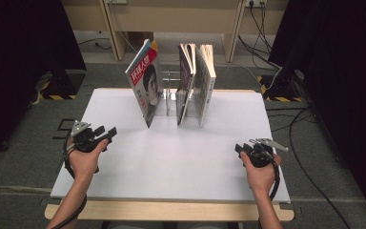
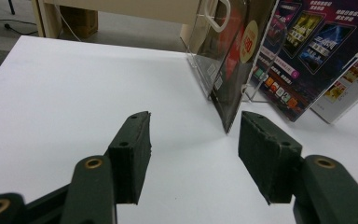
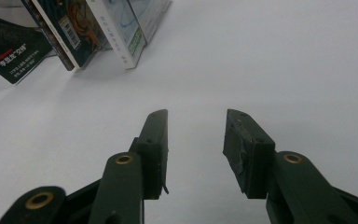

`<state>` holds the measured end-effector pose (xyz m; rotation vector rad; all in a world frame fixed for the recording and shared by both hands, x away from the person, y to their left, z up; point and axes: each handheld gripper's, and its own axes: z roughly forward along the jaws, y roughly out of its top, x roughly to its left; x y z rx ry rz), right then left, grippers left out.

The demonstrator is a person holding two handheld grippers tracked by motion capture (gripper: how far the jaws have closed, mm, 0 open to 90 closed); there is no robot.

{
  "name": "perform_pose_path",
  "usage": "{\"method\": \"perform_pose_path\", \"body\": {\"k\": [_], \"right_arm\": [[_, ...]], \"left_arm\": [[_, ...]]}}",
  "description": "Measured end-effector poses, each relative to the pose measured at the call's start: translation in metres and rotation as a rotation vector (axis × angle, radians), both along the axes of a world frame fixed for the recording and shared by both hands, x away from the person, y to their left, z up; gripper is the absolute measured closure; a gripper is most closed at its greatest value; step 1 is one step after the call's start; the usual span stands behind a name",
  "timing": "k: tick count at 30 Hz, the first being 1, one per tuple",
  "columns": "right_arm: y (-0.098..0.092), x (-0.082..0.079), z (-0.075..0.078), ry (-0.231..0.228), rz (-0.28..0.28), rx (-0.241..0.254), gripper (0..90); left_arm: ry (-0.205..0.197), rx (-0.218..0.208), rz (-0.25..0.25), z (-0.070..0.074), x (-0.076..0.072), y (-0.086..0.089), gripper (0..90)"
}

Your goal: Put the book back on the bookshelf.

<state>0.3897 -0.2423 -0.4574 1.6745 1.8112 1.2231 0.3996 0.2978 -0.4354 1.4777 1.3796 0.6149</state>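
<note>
Three magazines stand in a clear rack at the back middle of the white table top. The left one leans left and shows a portrait cover; two others stand upright beside it. My left gripper rests at the table's left side, open, nothing between its jaws. My right gripper sits at the right side, also open and empty. In the left gripper view the open gripper points at the leaning magazine. The right gripper faces the magazines' lower corners.
The white board lies on a wooden table whose front edge shows below it. Grey carpet surrounds it, with cables on the floor at right and wooden furniture legs behind. Dark curtains hang on both sides.
</note>
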Motion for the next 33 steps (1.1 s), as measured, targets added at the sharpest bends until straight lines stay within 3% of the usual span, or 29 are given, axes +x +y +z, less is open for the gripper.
{"method": "perform_pose_path", "body": {"k": [26, 33], "right_arm": [[0.0, 0.0, 0.0, 0.0, -0.001, -0.002, 60.3], [0.0, 0.0, -0.001, 0.002, -0.002, -0.005, 60.3]], "left_arm": [[0.07, -0.001, 0.026, -0.04, -0.025, 0.017, 43.3], [0.07, -0.011, 0.032, -0.048, -0.029, 0.019, 43.2]]}}
